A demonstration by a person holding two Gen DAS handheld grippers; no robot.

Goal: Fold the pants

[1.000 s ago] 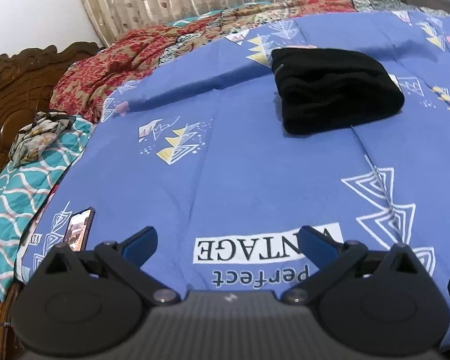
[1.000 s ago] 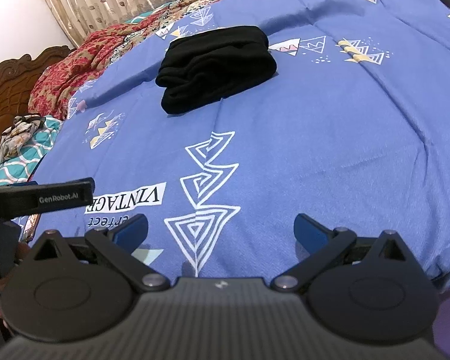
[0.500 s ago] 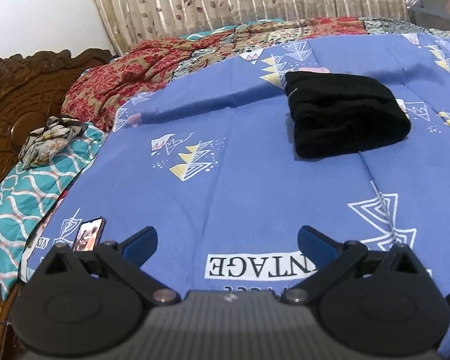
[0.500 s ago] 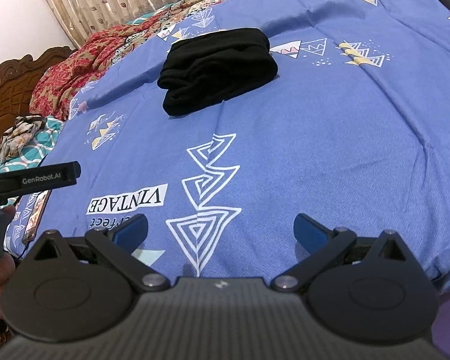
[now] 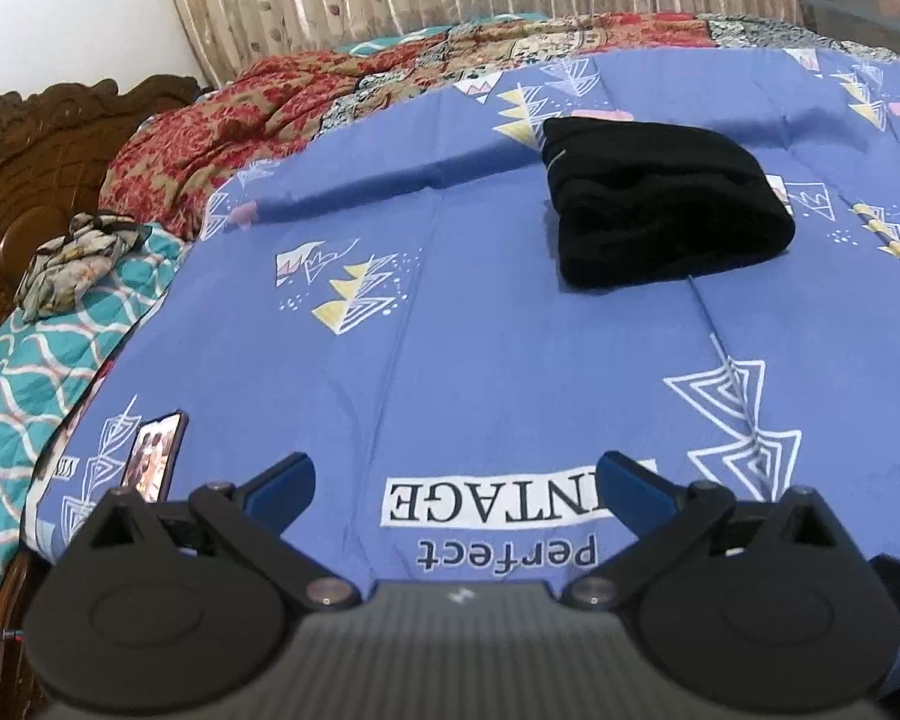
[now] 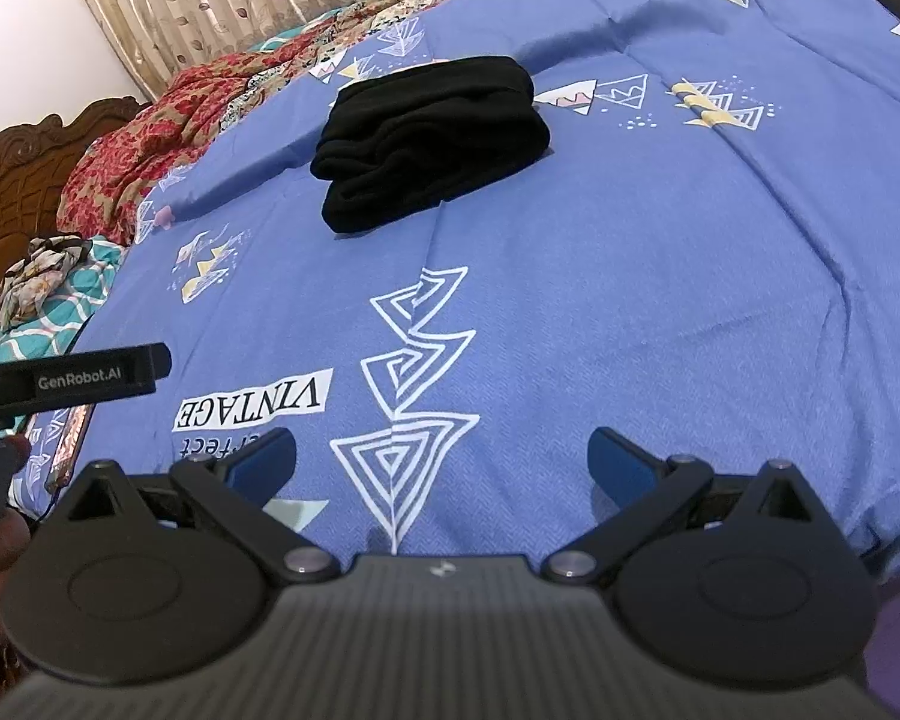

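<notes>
Pants: my black pants (image 5: 666, 204) lie folded in a thick pile on the bed, far ahead of both my claws, touching neither.
Left claw: my left claw (image 5: 455, 480) is wide open and holds nothing.
Right claw: my right claw (image 6: 443, 457) is wide open too, with nothing in it.
Bed: the blue sheet (image 5: 480, 324) is under both claws.
Phone: a phone (image 5: 153, 447) lies on the sheet just left of my left claw.
</notes>
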